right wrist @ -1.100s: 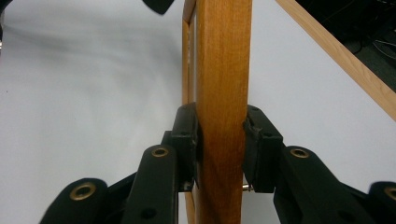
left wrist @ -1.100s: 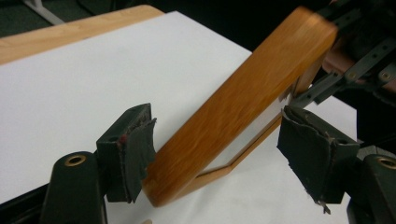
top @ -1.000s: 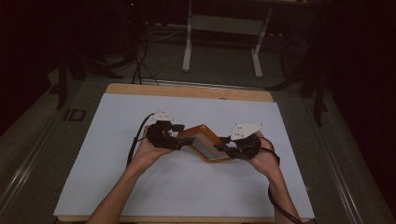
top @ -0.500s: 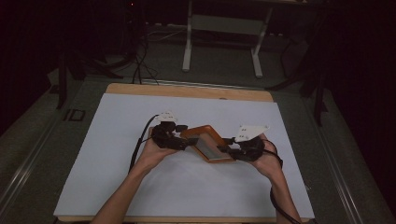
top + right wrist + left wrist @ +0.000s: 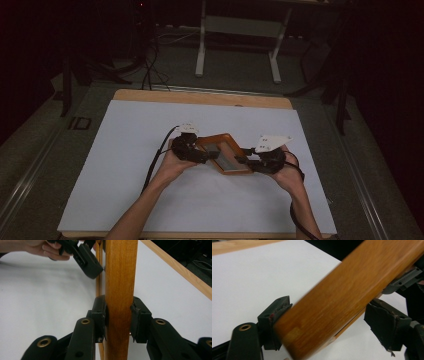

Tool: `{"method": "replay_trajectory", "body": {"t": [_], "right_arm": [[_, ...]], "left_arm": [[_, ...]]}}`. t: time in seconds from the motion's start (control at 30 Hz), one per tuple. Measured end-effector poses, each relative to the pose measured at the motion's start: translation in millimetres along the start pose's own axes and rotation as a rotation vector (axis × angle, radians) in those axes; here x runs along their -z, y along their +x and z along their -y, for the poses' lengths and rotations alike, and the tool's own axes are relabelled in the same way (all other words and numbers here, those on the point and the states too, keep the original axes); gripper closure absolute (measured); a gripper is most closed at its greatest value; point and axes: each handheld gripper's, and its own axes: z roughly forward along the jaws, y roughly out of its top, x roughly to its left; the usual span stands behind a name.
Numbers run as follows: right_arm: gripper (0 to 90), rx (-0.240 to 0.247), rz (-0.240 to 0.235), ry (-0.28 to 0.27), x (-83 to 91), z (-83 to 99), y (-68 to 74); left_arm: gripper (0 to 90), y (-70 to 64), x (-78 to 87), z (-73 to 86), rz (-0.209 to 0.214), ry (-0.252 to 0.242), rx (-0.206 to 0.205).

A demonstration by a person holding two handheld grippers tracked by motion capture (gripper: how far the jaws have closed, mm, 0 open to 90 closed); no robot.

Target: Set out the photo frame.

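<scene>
You have a wooden frame [image 5: 226,152] held between your two grippers over the white sheet [image 5: 125,150] that covers the table [image 5: 200,97], a little toward your side of its middle. In the high view the frame sits turned like a diamond, its orange-brown border around a grey, darker inner panel. Your left gripper [image 5: 192,150] meets its left corner and your right gripper [image 5: 252,162] its lower right edge, with your left hand [image 5: 172,162] and right hand [image 5: 287,172] coming in from the bottom edge. In the right gripper view the grip is plain — your right gripper's jaws are pinching an upright wooden bar of the frame [image 5: 121,290], one black pad pressed flat to each side of it. Farther off in that view your other gripper [image 5: 88,261] touches the frame from the upper left, fingers [image 5: 51,251] wrapped behind it. In the left gripper view the frame [image 5: 342,297] slants across from lower left to upper right, blurred; your left gripper's jaws stand spread, the left pad touching the wood near its lower end and the right pad clear of it — so the left gripper is not clamped on the frame. A black cable [image 5: 157,155] trails from the left gripper across the sheet toward you.
</scene>
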Motion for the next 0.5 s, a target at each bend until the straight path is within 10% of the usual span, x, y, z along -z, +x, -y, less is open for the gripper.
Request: {"method": "replay_trajectory", "body": {"t": [0.5], "right_arm": [[68.1,-0.053,0.054,-0.017,5.6,13.6,-3.5]], "left_arm": [[32.7,-9.9,-14.9,1.6,-0.004,-0.025,-0.041]]}}
